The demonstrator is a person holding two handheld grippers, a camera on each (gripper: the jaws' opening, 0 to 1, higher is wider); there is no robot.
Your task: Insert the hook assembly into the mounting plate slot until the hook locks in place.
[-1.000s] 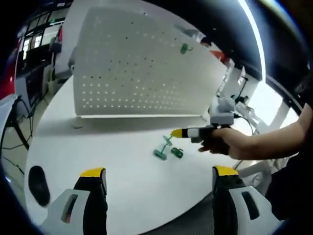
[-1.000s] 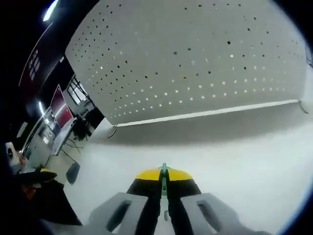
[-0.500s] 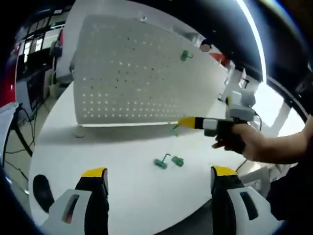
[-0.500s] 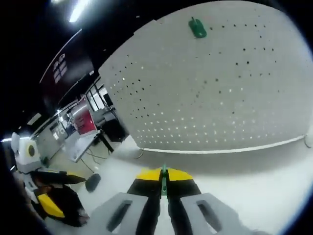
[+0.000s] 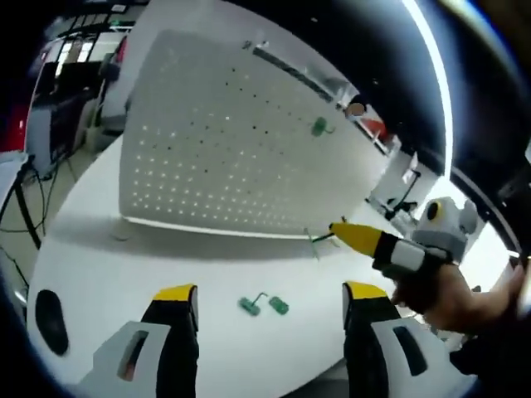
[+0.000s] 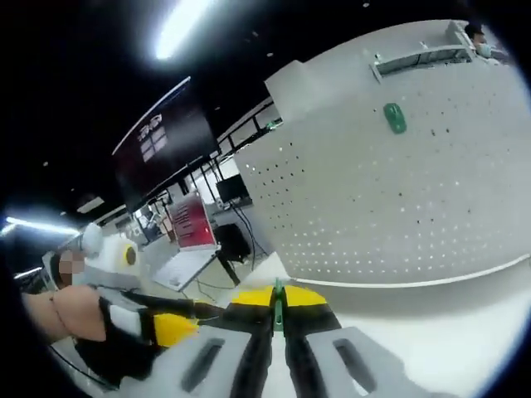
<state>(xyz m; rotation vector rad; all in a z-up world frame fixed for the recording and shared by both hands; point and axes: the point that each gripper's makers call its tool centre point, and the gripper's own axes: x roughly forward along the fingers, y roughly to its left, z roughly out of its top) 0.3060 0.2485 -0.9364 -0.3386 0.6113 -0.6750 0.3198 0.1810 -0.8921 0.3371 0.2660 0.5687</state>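
Note:
A white pegboard mounting plate stands upright on the white table. One green hook hangs high on it. My right gripper is shut on a thin green hook. In the left gripper view it comes in from the right, held in a hand, with its hook in the air near the board's lower right corner. Two more green hooks lie on the table just ahead of my open left gripper.
A dark oval object lies near the table's left edge. In the right gripper view, desks, a red sign and windows stand beyond the board's left side. The table's front edge runs close under my left gripper.
My right gripper has risen off the table with its hook and tilted up towards the board. The left gripper stays open and its view has shifted slightly.

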